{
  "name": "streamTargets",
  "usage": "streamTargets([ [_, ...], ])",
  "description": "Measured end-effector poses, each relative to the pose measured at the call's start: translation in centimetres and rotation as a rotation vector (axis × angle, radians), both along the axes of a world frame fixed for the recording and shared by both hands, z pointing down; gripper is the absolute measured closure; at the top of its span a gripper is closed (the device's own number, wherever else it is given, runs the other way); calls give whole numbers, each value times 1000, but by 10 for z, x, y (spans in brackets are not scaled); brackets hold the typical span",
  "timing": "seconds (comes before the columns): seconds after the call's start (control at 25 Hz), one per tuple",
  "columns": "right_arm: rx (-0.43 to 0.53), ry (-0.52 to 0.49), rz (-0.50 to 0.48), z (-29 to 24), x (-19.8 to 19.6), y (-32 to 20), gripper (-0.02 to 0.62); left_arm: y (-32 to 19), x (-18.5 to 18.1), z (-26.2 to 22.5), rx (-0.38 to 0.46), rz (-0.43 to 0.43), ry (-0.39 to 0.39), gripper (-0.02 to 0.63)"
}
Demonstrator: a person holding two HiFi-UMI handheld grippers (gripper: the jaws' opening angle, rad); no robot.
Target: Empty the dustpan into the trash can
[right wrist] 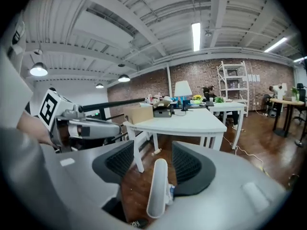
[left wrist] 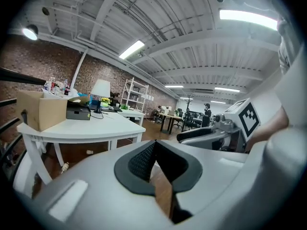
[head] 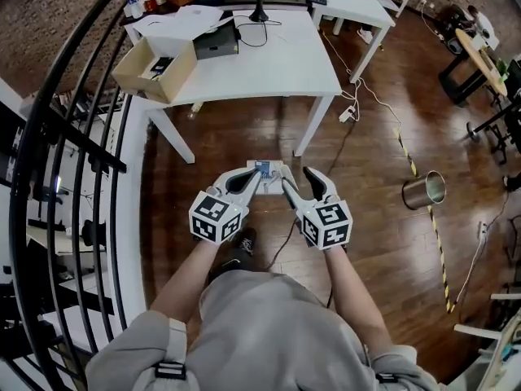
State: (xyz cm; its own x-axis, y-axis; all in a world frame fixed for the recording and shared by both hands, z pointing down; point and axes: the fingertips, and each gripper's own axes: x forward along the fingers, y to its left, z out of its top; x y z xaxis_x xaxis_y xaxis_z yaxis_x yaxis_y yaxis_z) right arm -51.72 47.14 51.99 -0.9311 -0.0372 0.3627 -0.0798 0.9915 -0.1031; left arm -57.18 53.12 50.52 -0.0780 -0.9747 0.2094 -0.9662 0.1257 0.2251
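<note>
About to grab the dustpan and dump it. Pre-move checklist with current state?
1. Dustpan handle between the right gripper jaws: ok.
2. Right jaws closed on the handle: not ok. They stand apart, pads off it.
3. Left gripper jaws shut: ok.
4. Left gripper clear of the dustpan: cannot tell. Its tip sits right at the dustpan's edge in the head view.
5. Can in view, mouth uncovered: ok. It is on the floor off to the right, apart from the dustpan.
6. Load in the dustpan: cannot tell.
</note>
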Motion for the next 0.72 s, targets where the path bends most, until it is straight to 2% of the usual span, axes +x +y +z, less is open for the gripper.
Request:
streamTargets([
  [0.24, -28, 214, 77, 76, -15, -17, 364, -22, -20, 44, -78, 91, 60, 601],
  [0.4, -44, 320, 101, 113, -28, -19, 364, -23, -32, 70, -129, 144, 98, 601],
  [0.56, 5, 344, 130, 126, -36, -28, 420, -23, -31, 87, -168, 205, 126, 601],
  [0.72, 111, 326, 80, 122, -42, -29, 481, -25, -26, 99, -201, 239, 139, 601],
])
